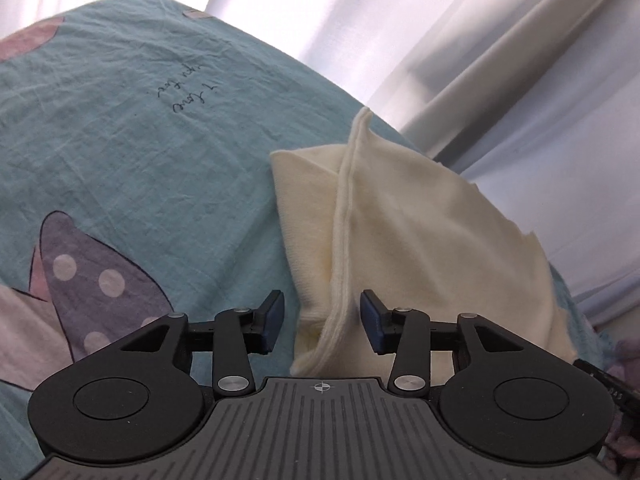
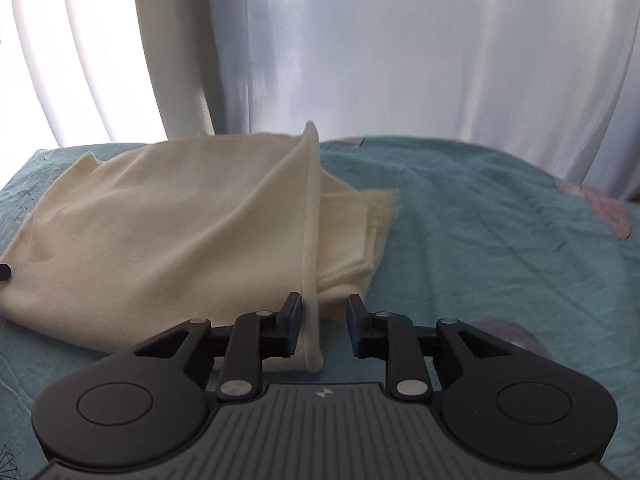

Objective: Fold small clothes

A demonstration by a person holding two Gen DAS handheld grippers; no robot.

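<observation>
A cream knit garment [image 1: 420,232] lies partly folded on the teal bedsheet [image 1: 140,152]. Its upper layer is lifted, with a hemmed edge [image 1: 344,240] running up from my left gripper [image 1: 322,322]. The left jaws stand open around that edge without closing on it. In the right wrist view the same garment [image 2: 180,232] shows a raised hem [image 2: 312,240] that drops between the jaws of my right gripper [image 2: 323,330], which is open. Folded lower layers [image 2: 356,236] lie flat to the right of the hem.
The sheet [image 2: 500,240] carries a purple polka-dot print [image 1: 96,280] and handwriting print [image 1: 184,88]. White curtains [image 2: 360,48] hang right behind the bed's far edge. A dark tip of the other gripper [image 2: 5,272] shows at the left edge.
</observation>
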